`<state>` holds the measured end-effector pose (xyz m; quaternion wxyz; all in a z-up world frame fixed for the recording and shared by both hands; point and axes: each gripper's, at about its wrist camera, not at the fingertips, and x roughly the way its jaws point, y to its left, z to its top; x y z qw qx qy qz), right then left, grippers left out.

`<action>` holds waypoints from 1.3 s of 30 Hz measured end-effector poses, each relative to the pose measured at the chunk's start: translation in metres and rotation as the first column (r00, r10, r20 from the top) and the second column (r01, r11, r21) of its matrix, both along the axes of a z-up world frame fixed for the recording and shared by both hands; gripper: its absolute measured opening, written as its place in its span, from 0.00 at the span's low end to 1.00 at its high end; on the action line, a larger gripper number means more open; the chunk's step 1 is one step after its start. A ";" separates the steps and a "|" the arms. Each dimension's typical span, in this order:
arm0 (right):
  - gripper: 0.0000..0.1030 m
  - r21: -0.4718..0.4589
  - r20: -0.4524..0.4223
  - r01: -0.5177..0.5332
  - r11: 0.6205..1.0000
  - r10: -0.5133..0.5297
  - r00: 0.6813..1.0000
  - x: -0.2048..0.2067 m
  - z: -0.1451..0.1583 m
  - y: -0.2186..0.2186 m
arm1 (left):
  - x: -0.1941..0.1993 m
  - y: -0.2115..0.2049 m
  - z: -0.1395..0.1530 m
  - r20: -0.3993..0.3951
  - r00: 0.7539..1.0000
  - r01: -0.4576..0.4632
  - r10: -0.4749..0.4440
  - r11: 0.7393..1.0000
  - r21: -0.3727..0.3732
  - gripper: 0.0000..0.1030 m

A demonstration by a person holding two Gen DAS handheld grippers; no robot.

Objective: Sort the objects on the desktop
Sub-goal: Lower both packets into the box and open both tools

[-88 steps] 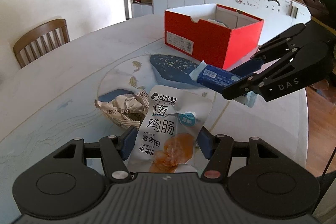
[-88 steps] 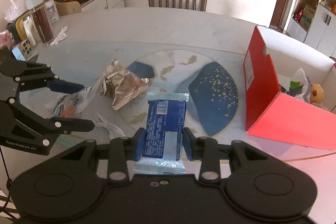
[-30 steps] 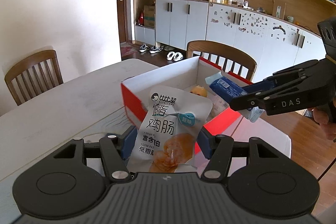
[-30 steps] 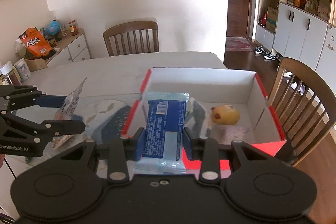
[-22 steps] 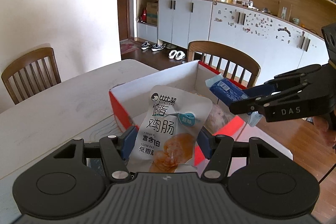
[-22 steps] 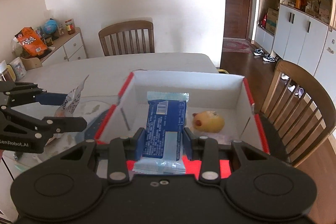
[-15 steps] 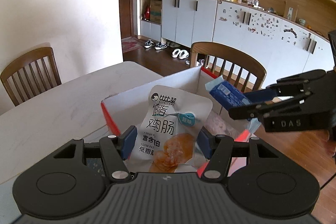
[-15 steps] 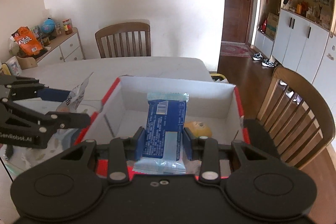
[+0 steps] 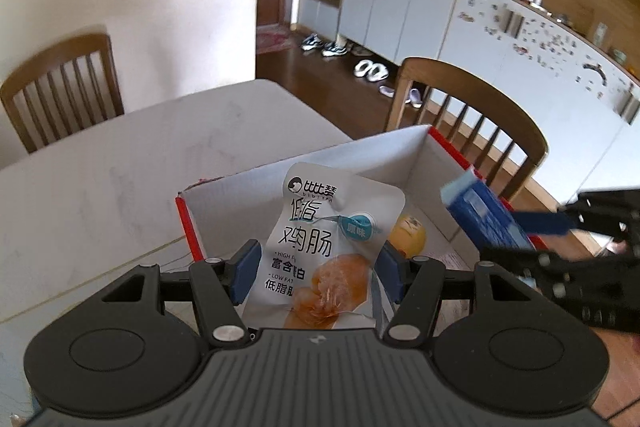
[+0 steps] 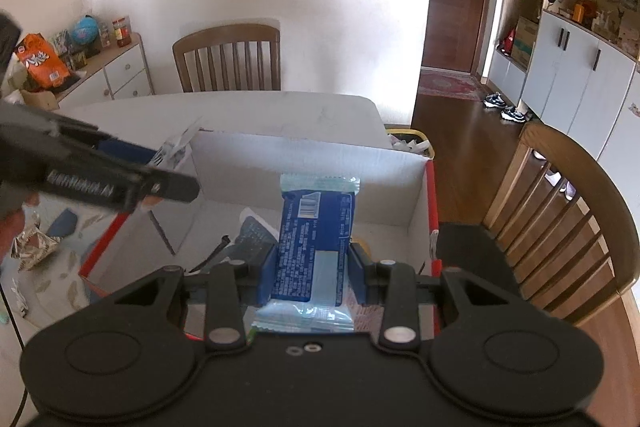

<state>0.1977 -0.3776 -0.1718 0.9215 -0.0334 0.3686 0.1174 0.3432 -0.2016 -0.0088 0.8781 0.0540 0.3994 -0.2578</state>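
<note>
My left gripper (image 9: 316,273) is shut on a white chicken-sausage snack pouch (image 9: 320,251) and holds it over the open red shoebox (image 9: 188,227). My right gripper (image 10: 312,273) is shut on a blue wrapped snack packet (image 10: 314,247) and holds it over the same box (image 10: 430,203). A yellow toy (image 9: 408,239) lies inside the box. The right gripper with its blue packet (image 9: 488,223) shows at the right of the left wrist view. The left gripper (image 10: 120,183) shows at the left of the right wrist view.
A crumpled foil wrapper (image 10: 34,247) lies on the table left of the box. Wooden chairs stand at the table's far side (image 10: 228,59) and right side (image 10: 568,211). A cabinet with snacks (image 10: 80,67) is at the far left.
Both grippers have moved forward and lower over the box, each still holding its packet. The box now fills more of both views.
</note>
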 end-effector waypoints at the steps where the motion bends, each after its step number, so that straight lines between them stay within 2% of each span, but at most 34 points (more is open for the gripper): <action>1: 0.36 -0.001 -0.003 -0.003 1.000 0.003 1.000 0.002 -0.001 0.000 | 0.005 -0.002 -0.001 -0.010 1.000 -0.004 0.004 1.000 0.000 0.59; 10: 0.36 0.002 -0.045 -0.024 1.000 0.024 0.999 0.013 -0.016 -0.003 | 0.039 -0.014 -0.025 -0.117 0.988 -0.095 0.098 0.995 0.025 0.59; 15: 0.36 0.004 -0.079 -0.035 0.999 0.036 0.996 0.020 -0.025 -0.002 | 0.049 -0.023 -0.034 -0.128 0.984 -0.114 0.122 0.991 0.070 0.59; 22: 0.36 0.003 -0.113 -0.080 0.997 0.079 0.990 0.025 -0.035 -0.001 | 0.057 -0.034 -0.048 -0.170 0.975 -0.129 0.143 0.988 0.089 0.59; 30: 0.36 -0.007 -0.156 -0.098 0.995 0.096 0.983 0.027 -0.048 0.003 | 0.047 -0.053 -0.056 -0.118 0.989 -0.066 0.085 0.985 0.157 0.59; 32: 0.36 -0.010 -0.162 -0.102 0.995 0.099 0.982 0.028 -0.050 0.004 | 0.046 -0.057 -0.058 -0.136 0.988 -0.052 0.073 0.987 0.151 0.59; 36: 0.36 -0.026 -0.178 -0.102 0.994 0.096 0.979 0.030 -0.055 0.006 | 0.041 -0.071 -0.062 -0.124 0.992 0.000 0.025 0.980 0.199 0.59; 39: 0.36 -0.018 -0.192 -0.098 0.995 0.092 0.977 0.030 -0.058 0.005 | 0.041 -0.075 -0.066 -0.144 0.989 0.010 0.020 0.979 0.205 0.59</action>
